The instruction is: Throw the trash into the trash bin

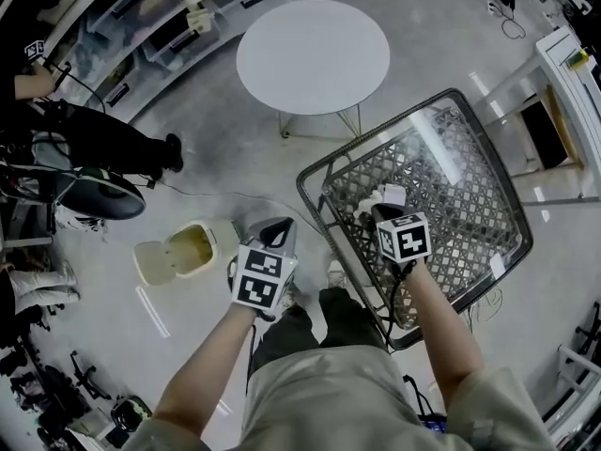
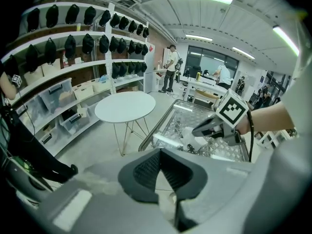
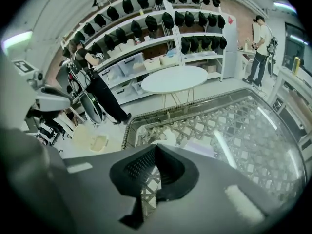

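A wire mesh cart (image 1: 315,172) stands at my right, with white paper trash (image 1: 393,194) lying inside it. My right gripper (image 1: 380,212) reaches down into the cart, jaws shut with the tips on that white paper (image 3: 168,137). The left gripper view shows the right gripper (image 2: 196,130) touching the paper. My left gripper (image 1: 275,225) hangs over the floor left of the cart, jaws shut (image 2: 161,152) with nothing between them. The cream trash bin (image 1: 188,252) sits on the floor farther left, its lid flipped open.
A white round table (image 1: 313,56) stands beyond the cart. A person in dark clothes (image 1: 103,139) stands at the left by shelves with storage boxes (image 1: 178,22). A thin cable (image 1: 216,195) runs over the floor near the bin. My own legs (image 1: 319,322) are below the grippers.
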`<state>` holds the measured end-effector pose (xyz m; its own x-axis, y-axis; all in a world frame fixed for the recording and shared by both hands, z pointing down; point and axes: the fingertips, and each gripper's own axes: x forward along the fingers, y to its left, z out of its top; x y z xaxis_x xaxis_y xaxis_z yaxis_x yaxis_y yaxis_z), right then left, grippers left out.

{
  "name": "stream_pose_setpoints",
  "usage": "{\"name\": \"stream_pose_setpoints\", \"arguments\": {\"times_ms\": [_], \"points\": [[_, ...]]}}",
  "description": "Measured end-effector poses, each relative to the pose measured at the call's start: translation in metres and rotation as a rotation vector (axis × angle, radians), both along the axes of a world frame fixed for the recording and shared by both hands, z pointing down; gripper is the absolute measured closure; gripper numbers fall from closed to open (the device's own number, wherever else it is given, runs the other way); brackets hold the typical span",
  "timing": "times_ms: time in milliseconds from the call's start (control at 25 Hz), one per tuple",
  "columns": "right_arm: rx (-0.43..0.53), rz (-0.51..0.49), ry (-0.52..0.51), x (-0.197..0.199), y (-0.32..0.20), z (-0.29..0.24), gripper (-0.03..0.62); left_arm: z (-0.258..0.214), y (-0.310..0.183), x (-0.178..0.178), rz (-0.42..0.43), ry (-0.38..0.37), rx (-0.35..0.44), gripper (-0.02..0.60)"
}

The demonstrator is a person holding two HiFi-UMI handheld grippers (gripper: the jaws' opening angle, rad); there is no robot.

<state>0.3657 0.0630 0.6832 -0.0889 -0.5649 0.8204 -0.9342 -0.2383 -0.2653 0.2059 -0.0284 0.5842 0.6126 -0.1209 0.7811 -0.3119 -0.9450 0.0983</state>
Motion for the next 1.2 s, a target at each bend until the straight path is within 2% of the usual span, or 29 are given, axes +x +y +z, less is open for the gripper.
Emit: {"name": "stream_pose_setpoints", "arguments": {"times_ms": [280, 520, 680, 840, 1200], "points": [[0.134, -0.006, 0.022, -0.003, -0.016, -0.076, 0.589, -0.037, -0.019, -0.025, -0.058, 0.055, 0.049, 0.580], [0.258, -0.108, 0.123, -0.037, -0.054, -0.148, 0.589, -0.068, -0.050, -0.069, -0.153, 0.097, 0.094, 0.580], [0.339, -0.203, 0.115, -0.089, -0.097, -0.185, 0.589, -0.084, -0.079, -0.126, -0.246, 0.097, 0.128, 0.580], [0.398, -0.333, 0.085, -0.154, -0.144, -0.203, 0.589, -0.093, -0.105, -0.195, -0.378, 0.088, 0.162, 0.580], [0.424, -0.650, -0.010, -0.330, -0.234, -0.188, 0.589, -0.081, -0.140, -0.356, -0.652, 0.044, 0.198, 0.580]]}}
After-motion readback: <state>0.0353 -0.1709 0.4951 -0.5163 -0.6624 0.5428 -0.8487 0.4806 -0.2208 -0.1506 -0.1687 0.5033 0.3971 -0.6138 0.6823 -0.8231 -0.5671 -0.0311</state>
